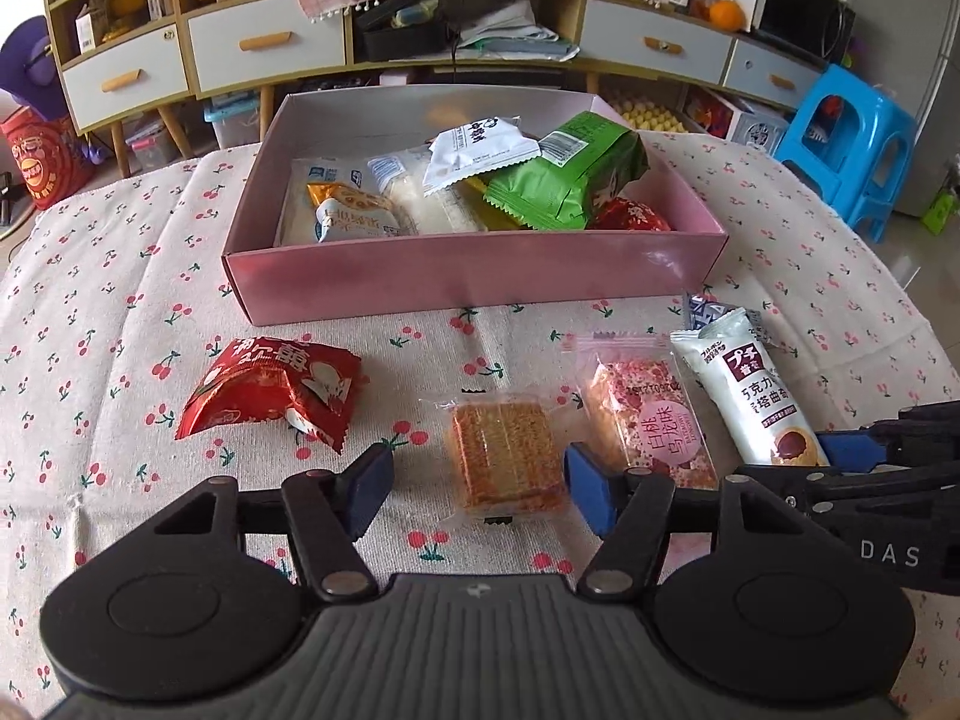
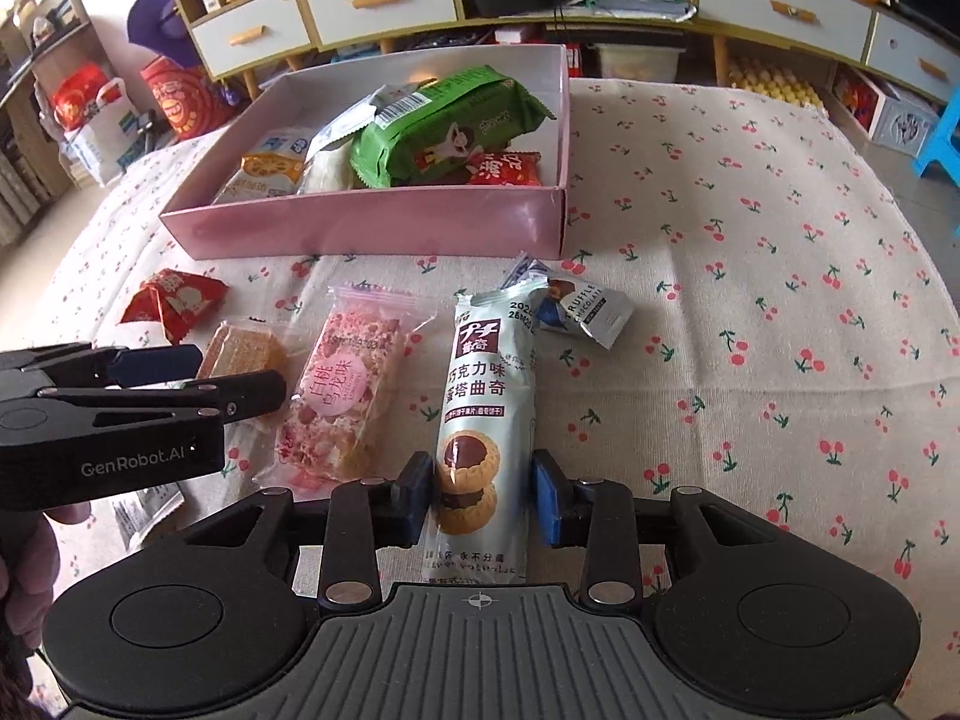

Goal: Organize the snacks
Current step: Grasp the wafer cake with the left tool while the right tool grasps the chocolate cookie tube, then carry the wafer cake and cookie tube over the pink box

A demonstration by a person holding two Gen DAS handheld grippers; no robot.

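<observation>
A pink box (image 1: 474, 282) (image 2: 372, 228) holds several snacks, among them a green packet (image 1: 570, 180) (image 2: 444, 126). On the cloth in front lie a red packet (image 1: 273, 390) (image 2: 174, 297), an orange wafer cake (image 1: 504, 453) (image 2: 243, 351), a pink nougat bar (image 1: 651, 420) (image 2: 342, 396), a white tart-cookie pack (image 1: 750, 390) (image 2: 486, 414) and a truffle chocolate (image 2: 585, 309). My left gripper (image 1: 477, 489) is open with its jaws on either side of the wafer cake. My right gripper (image 2: 483, 498) is open, its jaws on either side of the cookie pack, apparently not clamped.
The table has a cherry-print cloth (image 2: 750, 300). Behind it stand a cabinet with drawers (image 1: 258, 48), a blue stool (image 1: 852, 144) and a red bag (image 1: 42, 156). The right gripper's body shows at the right of the left wrist view (image 1: 870, 480).
</observation>
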